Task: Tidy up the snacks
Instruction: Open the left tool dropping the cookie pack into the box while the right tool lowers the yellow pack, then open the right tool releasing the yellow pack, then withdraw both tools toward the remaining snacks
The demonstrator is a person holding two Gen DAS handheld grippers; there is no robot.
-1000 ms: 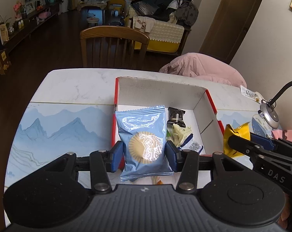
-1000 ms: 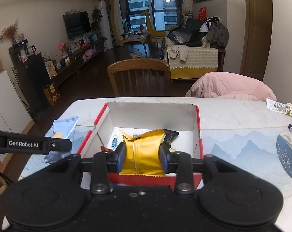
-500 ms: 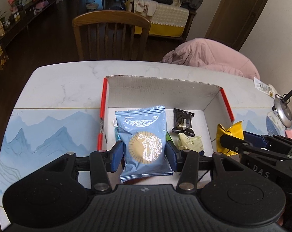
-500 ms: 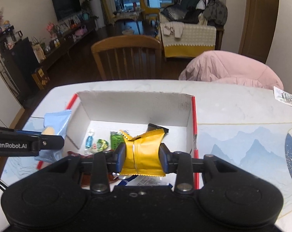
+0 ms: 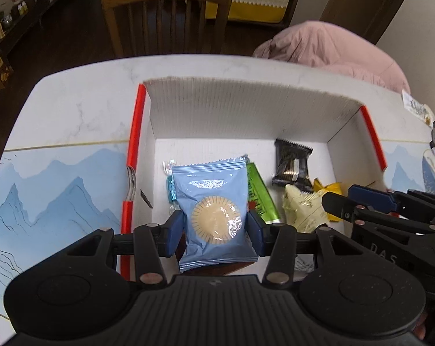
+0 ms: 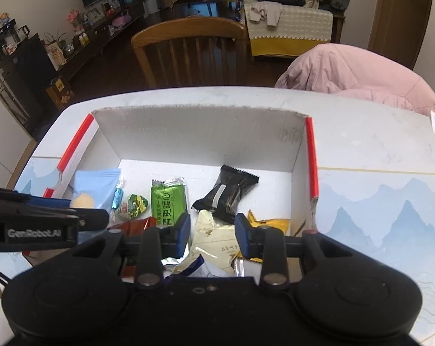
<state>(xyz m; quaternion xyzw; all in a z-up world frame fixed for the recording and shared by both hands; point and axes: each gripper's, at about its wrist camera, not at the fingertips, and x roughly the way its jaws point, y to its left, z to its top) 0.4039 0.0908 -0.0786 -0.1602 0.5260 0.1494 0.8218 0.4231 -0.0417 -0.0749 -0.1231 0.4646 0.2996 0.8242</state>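
A white cardboard box (image 5: 246, 109) with red edges stands on the table and holds several snacks. My left gripper (image 5: 214, 227) is shut on a blue biscuit packet (image 5: 214, 210), low over the box's left side. A green packet (image 5: 259, 196), a black packet (image 5: 292, 164) and a cream packet (image 5: 301, 207) lie inside. My right gripper (image 6: 213, 226) hangs over the cream packet (image 6: 211, 236) with its pads apart and nothing pressed between them. The yellow packet (image 6: 272, 223) lies just outside its right finger.
A wooden chair (image 5: 165, 14) stands behind the table, and a pink jacket (image 5: 332, 49) lies at the far right. A mat with blue mountains (image 5: 58, 196) covers the table on both sides of the box. A round sweet (image 6: 132, 206) and a red-brown packet (image 6: 133, 226) lie in the box.
Both grippers have moved forward and down, over and into the box. The yellow packet has left the right gripper's pads and now lies in the box beside its right finger.
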